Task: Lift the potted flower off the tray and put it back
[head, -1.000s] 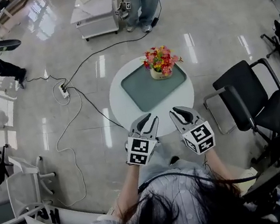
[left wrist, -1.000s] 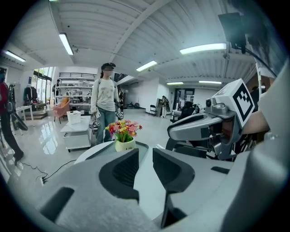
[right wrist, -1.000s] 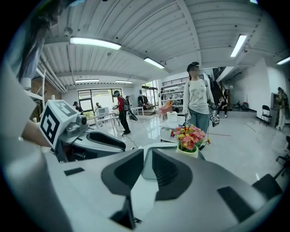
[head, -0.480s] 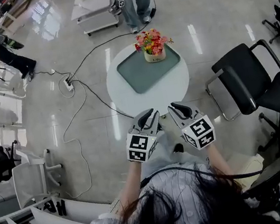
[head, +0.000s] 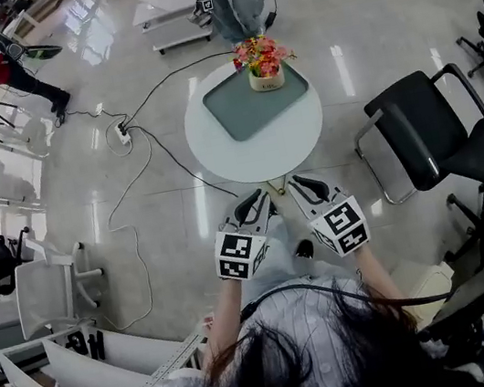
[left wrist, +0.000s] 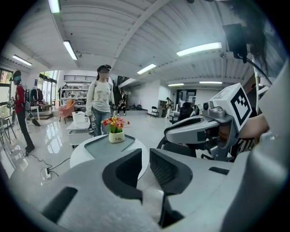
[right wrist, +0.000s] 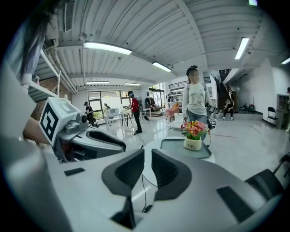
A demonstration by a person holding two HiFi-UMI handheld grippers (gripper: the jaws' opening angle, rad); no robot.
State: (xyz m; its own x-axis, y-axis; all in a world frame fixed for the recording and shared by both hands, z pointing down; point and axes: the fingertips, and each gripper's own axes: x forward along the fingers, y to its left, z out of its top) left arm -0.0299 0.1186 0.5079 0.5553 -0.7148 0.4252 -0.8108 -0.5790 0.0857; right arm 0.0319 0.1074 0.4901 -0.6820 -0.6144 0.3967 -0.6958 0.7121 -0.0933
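From the head view, one round, smooth white tabletop stands on a glossy pale floor, and on it lies a single rectangular grey-green tray with rounded corners. The potted flower stands upright on the tray's far corner: one small cream pot under a bushy cluster of red, pink and yellow blooms. Two grippers hang side by side at the near edge of the tabletop, well apart from the pot: the left gripper and the right gripper, each with a pair of curved grey jaws and one cube with square markers, two cubes in all. A black padded chair stands to the right, and a thin dark cable snakes across the floor. Over to the left gripper view: its jaws, ribbed on the inner faces, are drawn together with only a sliver between them and nothing caught there; the flower sits far ahead on the tray. Now the right gripper view: these jaws are pressed close too, empty, the pot standing beyond them to the right.
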